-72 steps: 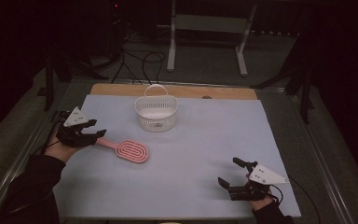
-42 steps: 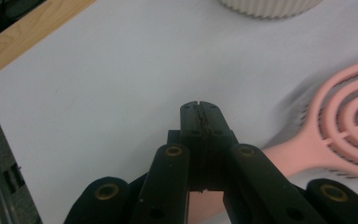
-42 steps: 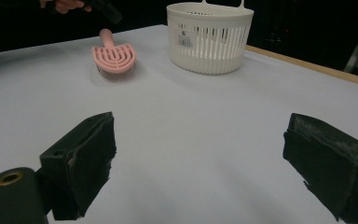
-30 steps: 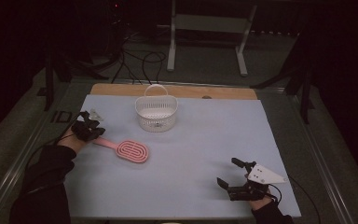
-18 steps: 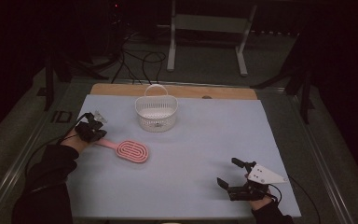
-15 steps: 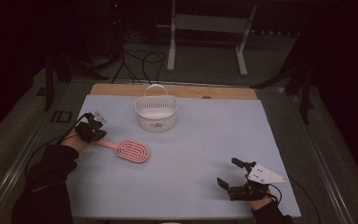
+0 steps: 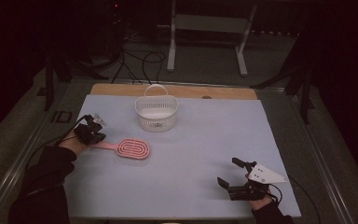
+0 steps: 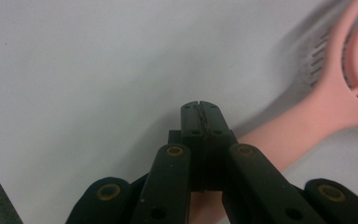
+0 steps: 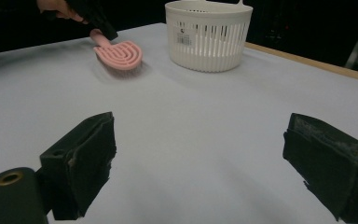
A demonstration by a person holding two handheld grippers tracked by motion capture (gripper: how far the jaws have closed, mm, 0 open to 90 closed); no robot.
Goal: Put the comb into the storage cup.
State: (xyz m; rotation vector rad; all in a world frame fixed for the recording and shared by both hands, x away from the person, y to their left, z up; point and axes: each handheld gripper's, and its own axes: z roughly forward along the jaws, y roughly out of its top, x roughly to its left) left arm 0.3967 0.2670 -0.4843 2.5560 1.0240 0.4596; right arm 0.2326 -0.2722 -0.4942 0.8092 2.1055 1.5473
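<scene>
A pink hairbrush (image 7: 133, 149) lies flat on the pale blue table cover, left of centre, its handle pointing left. My left gripper (image 7: 93, 133) sits at the handle's end. In the left gripper view its jaws (image 8: 199, 107) are shut, the toothed tips meeting with nothing between them, and the pink handle (image 8: 307, 116) runs underneath them. The right gripper (image 7: 228, 171) rests near the front right of the table, open and holding nothing (image 9: 205, 154). From it I see the brush (image 9: 119, 53) and a white slotted basket (image 9: 208, 35) far across the table.
The white basket (image 7: 156, 114) with an upright handle stands at the back centre, right of and behind the brush. A wooden strip (image 7: 121, 89) borders the table's far edge. A cable trails from the left gripper off the table's left side.
My left gripper has turned over and shifted slightly toward the back, settling at the brush handle's end. The brush, the basket and the right gripper have stayed put.
</scene>
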